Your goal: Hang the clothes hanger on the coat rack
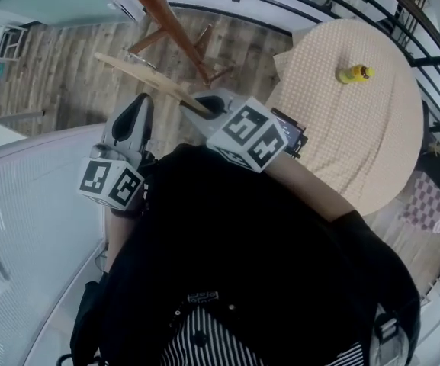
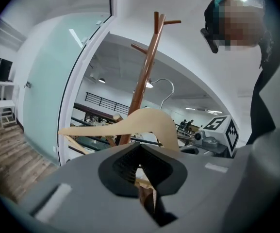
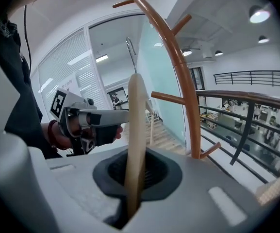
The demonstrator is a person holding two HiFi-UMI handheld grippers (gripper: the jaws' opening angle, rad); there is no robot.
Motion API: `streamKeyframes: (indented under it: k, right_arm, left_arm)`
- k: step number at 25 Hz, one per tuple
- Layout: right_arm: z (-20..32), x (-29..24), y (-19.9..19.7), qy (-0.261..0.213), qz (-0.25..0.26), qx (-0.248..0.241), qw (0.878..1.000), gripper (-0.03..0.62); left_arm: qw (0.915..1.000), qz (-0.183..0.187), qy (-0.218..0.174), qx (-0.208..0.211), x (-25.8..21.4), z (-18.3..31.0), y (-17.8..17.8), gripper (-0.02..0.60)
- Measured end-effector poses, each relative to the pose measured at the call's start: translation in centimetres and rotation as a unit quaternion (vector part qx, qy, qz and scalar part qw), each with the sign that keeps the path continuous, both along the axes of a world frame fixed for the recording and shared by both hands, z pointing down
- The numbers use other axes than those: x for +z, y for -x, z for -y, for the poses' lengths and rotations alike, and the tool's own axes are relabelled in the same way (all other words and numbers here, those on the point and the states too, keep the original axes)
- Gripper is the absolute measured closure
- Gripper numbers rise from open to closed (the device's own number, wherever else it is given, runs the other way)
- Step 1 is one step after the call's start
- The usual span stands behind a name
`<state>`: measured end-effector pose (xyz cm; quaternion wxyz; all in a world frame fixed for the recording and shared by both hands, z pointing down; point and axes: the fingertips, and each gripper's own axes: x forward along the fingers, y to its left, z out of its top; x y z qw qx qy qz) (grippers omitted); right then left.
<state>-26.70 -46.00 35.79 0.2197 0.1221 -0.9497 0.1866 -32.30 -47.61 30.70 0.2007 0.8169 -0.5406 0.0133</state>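
A pale wooden clothes hanger [image 1: 147, 75] with a metal hook [image 2: 161, 87] hangs in the air, and my right gripper [image 1: 204, 105] is shut on one of its arms. In the right gripper view the hanger [image 3: 135, 130] rises edge-on from between the jaws. The brown wooden coat rack [image 1: 166, 17] stands just beyond it, its pegs [image 3: 171, 98] close to the hanger's right. My left gripper [image 1: 143, 101] hovers beside the hanger's near side, jaws together. From the left gripper [image 2: 140, 152] I see the hanger [image 2: 144, 118] in front of the rack's pole [image 2: 144, 76].
A round table [image 1: 349, 128] with a beige cloth and a yellow bottle [image 1: 354, 74] stands to the right. A dark railing [image 3: 246, 101] runs behind the rack. A glass partition [image 2: 47, 81] is at the left, and a white surface [image 1: 29, 204] at the near left.
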Motion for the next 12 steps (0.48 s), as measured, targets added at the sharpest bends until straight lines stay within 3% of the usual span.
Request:
streamKeyframes:
  k: [3,6,12]
  right_arm:
    - [2.0,0.4,-0.4,-0.006,-0.007,0.005,1.000,0.594]
    - [2.6,1.2,-1.1,0.008,-0.014,0.014,1.000,0.594]
    - [3.9,2.5,-0.6,0.014,-0.024,0.010,1.000,0.594]
  left_arm:
    - [0.9999,-0.010,0.005,0.001,0.6,1.4,-1.2,0.581]
    - [0.9997,0.006,0.019,0.013,0.5,1.9,-2.4,0.581]
    - [0.9994,0.003,0.029,0.021,1.5,4.3,-1.9,0.581]
